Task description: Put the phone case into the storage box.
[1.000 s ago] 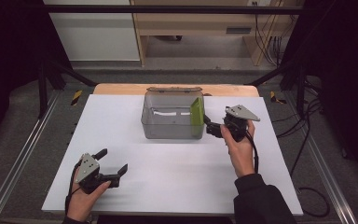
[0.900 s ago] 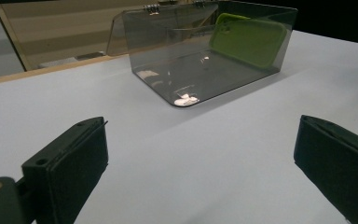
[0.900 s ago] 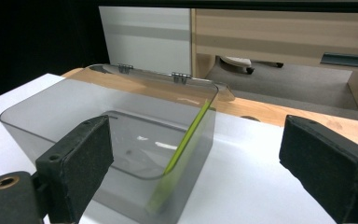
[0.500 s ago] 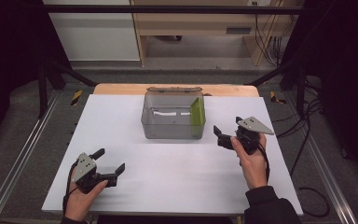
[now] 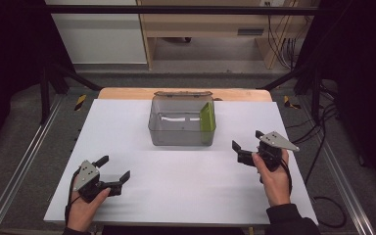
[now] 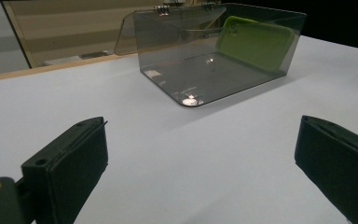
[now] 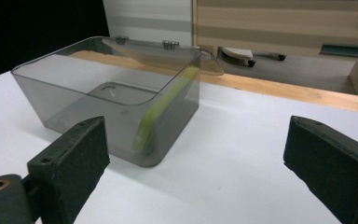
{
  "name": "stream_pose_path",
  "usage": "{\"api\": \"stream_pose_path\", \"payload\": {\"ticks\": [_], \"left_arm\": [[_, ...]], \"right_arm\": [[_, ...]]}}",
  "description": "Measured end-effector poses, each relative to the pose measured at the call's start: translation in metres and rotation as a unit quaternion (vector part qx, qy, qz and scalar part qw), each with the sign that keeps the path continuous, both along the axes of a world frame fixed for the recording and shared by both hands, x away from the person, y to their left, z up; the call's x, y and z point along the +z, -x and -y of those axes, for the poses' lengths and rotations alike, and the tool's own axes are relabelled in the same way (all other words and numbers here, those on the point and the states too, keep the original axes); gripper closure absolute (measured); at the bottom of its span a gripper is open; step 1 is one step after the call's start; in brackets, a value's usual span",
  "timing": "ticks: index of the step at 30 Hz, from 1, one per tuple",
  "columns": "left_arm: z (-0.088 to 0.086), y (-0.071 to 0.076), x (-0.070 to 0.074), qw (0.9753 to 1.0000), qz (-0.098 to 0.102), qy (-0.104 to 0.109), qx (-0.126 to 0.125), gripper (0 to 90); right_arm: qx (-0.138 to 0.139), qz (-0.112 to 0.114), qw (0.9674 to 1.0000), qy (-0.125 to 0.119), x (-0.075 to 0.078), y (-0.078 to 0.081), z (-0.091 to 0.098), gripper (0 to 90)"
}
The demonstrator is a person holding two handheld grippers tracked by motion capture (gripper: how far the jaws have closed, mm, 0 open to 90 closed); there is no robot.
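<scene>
Clear grey box at centre frame in the high view, lid folded back, on the white table, with a green phone case leaning upright against its right inner wall. Left gripper at lower left, jaws wide apart and empty, well apart from the box. Right gripper at right of centre, jaws likewise spread with nothing between, near the box's lower right corner but not touching.

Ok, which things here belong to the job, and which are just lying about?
Job:
- box, clear grey, lid open
- green phone case leaning inside its right wall
- left hand-held gripper, open
- right hand-held gripper, open

Lying about:
- cables on the floor
- cabinet behind the table
</scene>
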State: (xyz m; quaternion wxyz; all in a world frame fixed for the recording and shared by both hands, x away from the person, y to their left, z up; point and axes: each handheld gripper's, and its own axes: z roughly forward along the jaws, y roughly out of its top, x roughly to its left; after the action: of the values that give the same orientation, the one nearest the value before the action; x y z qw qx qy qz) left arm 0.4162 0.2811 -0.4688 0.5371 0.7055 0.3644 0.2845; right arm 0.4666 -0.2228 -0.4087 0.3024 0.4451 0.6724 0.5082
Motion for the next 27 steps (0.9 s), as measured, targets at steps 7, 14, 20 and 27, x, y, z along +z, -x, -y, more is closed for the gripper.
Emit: {"api": "stream_pose_path", "payload": {"ticks": [7, 14, 20, 27], "left_arm": [[-0.002, 0.0, 0.001, 1.0, 0.001, 0.004, -0.002, 2.3], [-0.002, 0.0, 0.0, 1.0, 0.001, 0.008, -0.005, 2.2], [-0.002, 0.0, 0.0, 0.9999, 0.001, 0.01, -0.006, 2.2], [-0.006, 0.002, 0.002, 0.9994, 0.017, 0.027, -0.009, 2.2]], "right_arm": [[0.001, 0.001, 1.0, 0.004, -0.01, 0.01, 0.009, 6.7], [0.0, 0.017, 0.9998, 0.009, -0.022, 0.021, 0.019, 6.9], [0.007, 0.026, 0.9996, 0.004, -0.031, 0.03, 0.027, 6.3], [0.029, 0.031, 0.9991, -0.001, -0.036, 0.04, 0.032, 6.3]]}}
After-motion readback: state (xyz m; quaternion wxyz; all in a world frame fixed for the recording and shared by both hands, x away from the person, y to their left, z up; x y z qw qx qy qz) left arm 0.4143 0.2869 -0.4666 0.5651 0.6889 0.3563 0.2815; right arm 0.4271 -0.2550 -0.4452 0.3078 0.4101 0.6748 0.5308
